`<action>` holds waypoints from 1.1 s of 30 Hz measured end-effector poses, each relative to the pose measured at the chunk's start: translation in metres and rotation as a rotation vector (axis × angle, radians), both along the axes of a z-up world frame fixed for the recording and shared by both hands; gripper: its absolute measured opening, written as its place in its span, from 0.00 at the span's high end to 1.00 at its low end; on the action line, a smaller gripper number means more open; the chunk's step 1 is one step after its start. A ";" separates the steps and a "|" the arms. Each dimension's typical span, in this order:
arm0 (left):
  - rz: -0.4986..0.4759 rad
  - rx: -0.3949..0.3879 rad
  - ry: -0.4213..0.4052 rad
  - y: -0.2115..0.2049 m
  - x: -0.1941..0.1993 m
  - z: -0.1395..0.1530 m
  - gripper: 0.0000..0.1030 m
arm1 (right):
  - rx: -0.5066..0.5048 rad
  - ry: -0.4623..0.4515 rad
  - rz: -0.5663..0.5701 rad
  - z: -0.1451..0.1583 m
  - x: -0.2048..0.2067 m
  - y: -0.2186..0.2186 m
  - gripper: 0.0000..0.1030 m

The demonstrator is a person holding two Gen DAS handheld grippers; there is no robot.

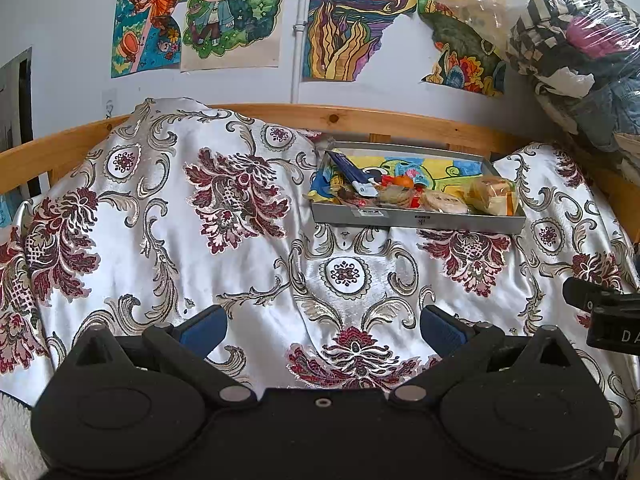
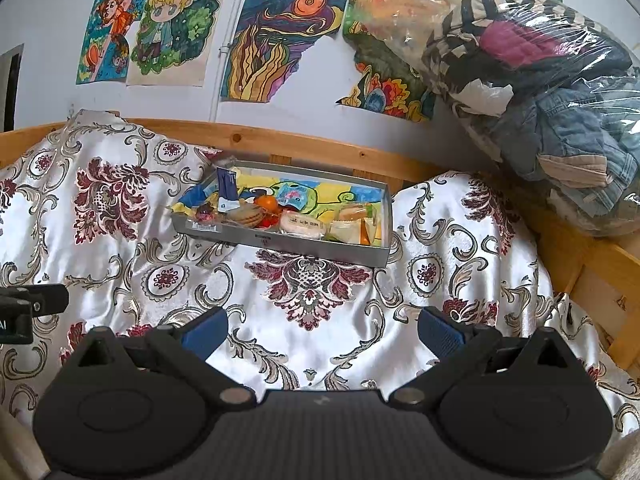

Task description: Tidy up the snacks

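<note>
Pale grey-blue wall [image 1: 60,20] behind, hung with bright hand-coloured drawings [image 1: 234,12], several torn along their edges. Thin white pipe [image 1: 298,32] running down between two of them. Pine bed rail [image 1: 360,118] along the wall's foot, turning a corner at right [image 2: 592,268]. Satin bedspread [image 1: 180,220], white with maroon and silver floral scrolls, rumpled over the bed. Clear plastic bag of folded clothes [image 2: 560,100] piled in the right corner. Soft, even daylight.

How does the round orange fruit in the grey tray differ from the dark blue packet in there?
The round orange fruit is small, ball-shaped and unwrapped; the dark blue packet is long, flat and printed. The fruit sits low among the other snacks, while the packet leans tilted up near the left end. Both lie inside the shallow grey tray on the patterned satin bedcover.
</note>
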State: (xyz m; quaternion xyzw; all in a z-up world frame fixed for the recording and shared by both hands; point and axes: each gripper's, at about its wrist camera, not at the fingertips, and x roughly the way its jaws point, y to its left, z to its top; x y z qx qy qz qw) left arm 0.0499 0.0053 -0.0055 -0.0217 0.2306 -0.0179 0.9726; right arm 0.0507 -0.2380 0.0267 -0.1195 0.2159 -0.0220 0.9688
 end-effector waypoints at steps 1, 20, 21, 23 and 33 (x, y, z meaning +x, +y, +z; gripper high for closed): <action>0.000 0.000 0.000 0.000 0.000 0.000 0.01 | 0.001 0.000 0.000 0.000 0.000 0.000 0.00; -0.002 -0.002 0.003 0.000 0.000 0.000 0.01 | 0.002 0.008 0.003 -0.001 0.000 0.001 0.00; -0.002 -0.002 0.003 0.000 0.000 0.000 0.01 | 0.004 0.008 0.003 -0.001 0.000 0.001 0.00; -0.002 -0.003 0.002 0.000 0.000 0.000 0.01 | 0.005 0.009 0.001 0.000 0.000 0.001 0.00; -0.006 -0.019 -0.002 0.001 -0.001 0.001 0.01 | 0.006 0.011 0.007 0.000 -0.001 0.002 0.00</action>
